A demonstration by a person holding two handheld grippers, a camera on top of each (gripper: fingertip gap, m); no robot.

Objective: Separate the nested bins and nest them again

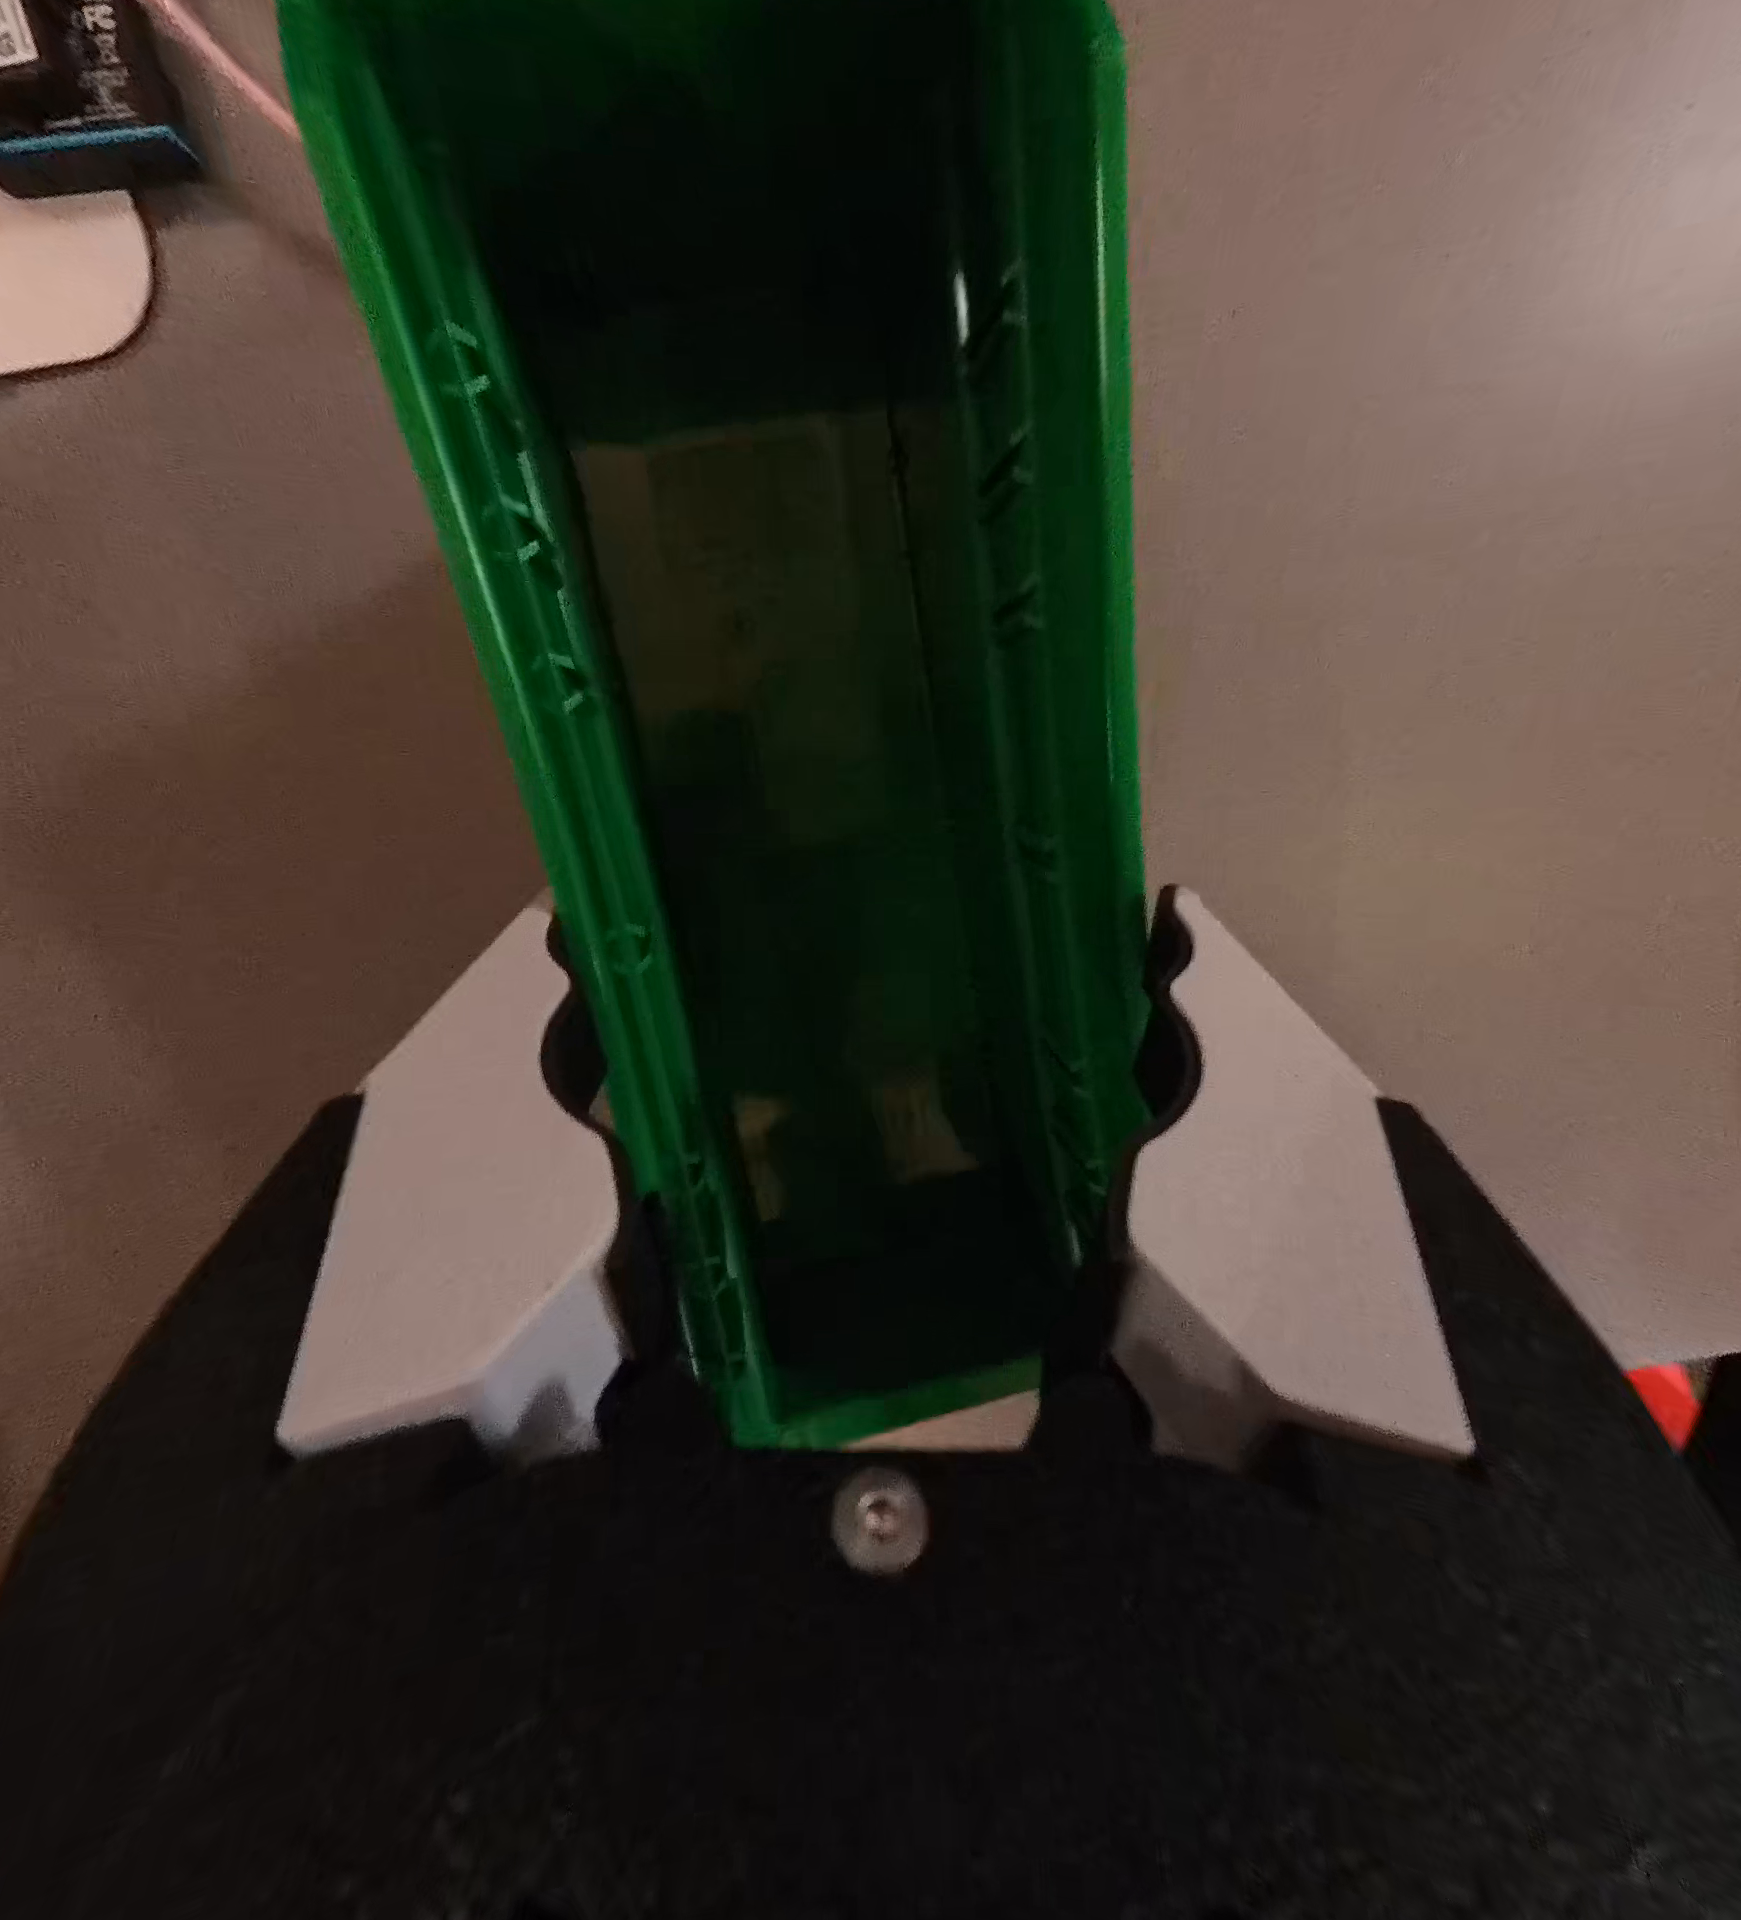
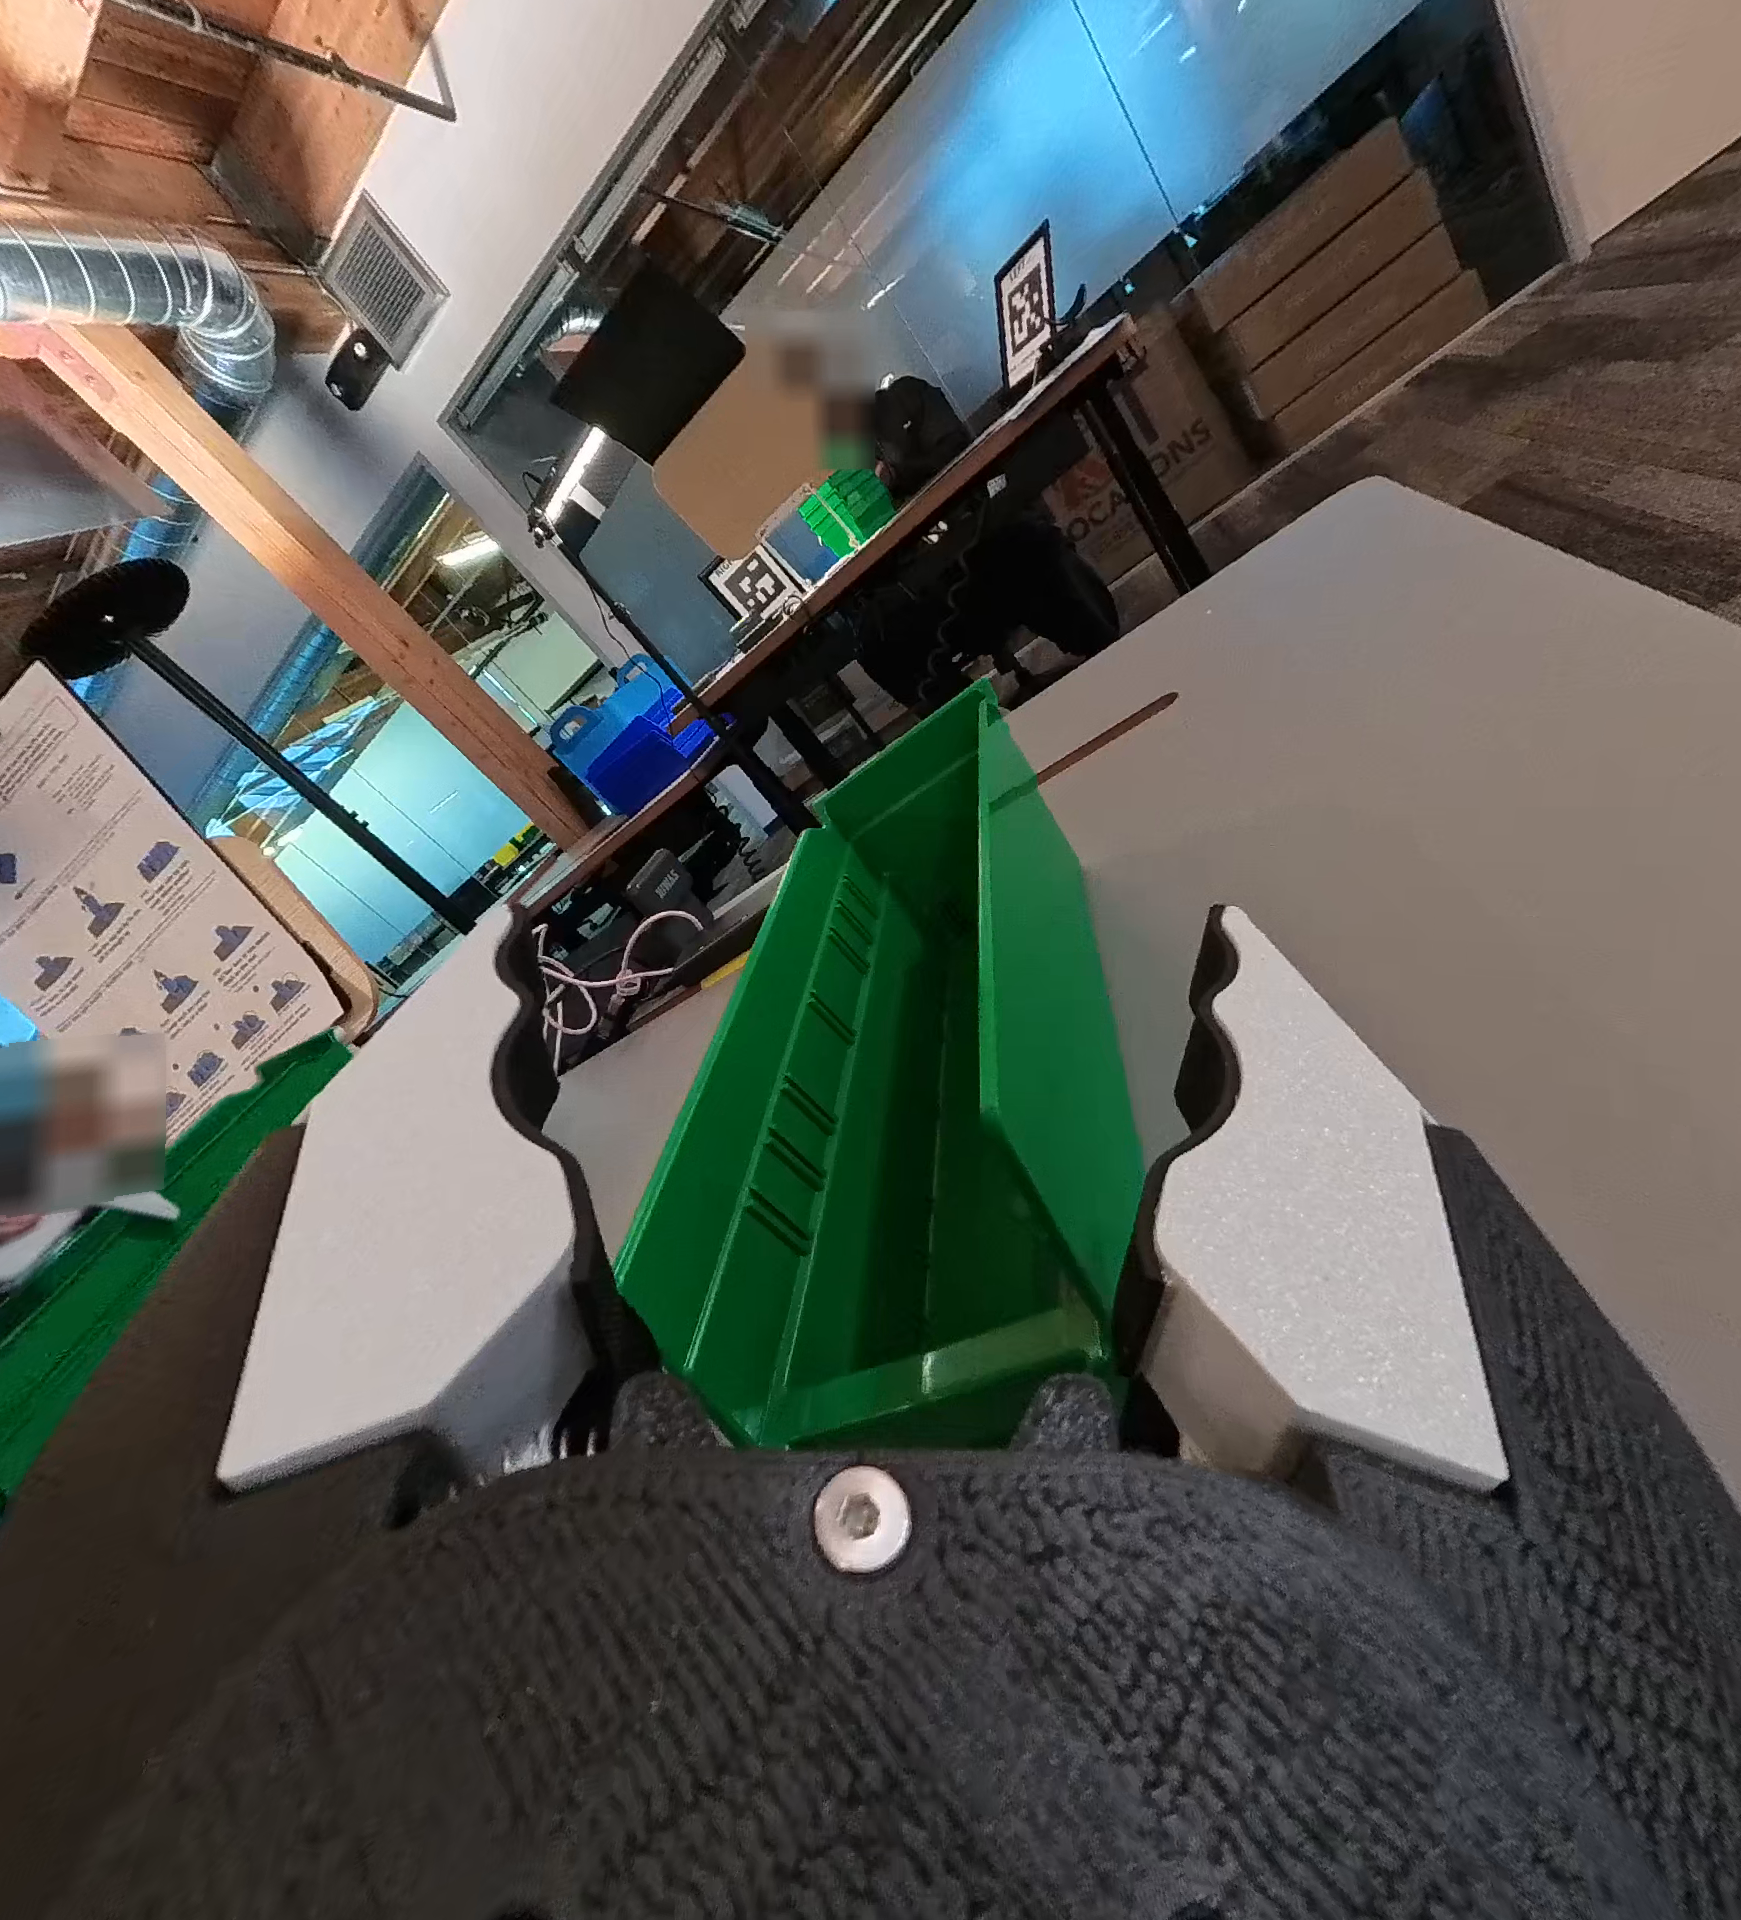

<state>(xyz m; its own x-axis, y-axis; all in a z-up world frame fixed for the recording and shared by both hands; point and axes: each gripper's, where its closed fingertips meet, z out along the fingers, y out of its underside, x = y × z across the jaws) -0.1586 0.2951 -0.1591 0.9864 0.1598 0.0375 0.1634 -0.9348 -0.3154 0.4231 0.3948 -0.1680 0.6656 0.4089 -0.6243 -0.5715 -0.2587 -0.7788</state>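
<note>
In the left wrist view my left gripper [image 1: 861, 925] is shut on a long narrow green bin [image 1: 793, 520]. One finger presses each long side near the bin's near end, and the bin hangs above the grey table [image 1: 1468, 520]. In the right wrist view my right gripper [image 2: 866, 925] is shut on a second green bin [image 2: 897, 1091] of the same shape, gripped at its near end with its open inside showing. It is tilted over the grey table [image 2: 1468, 831]. Another green bin [image 2: 66, 1351] shows at the left edge, apart from this one.
Black boxes [image 1: 35, 83] and a white sheet [image 1: 35, 291] lie at the table's far left. A red object [image 1: 1666, 1403] sits low right. White cables [image 2: 617, 977], an instruction sheet [image 2: 118, 883], a thin brown stick [image 2: 1105, 738] and blue bins [image 2: 637, 727] lie beyond.
</note>
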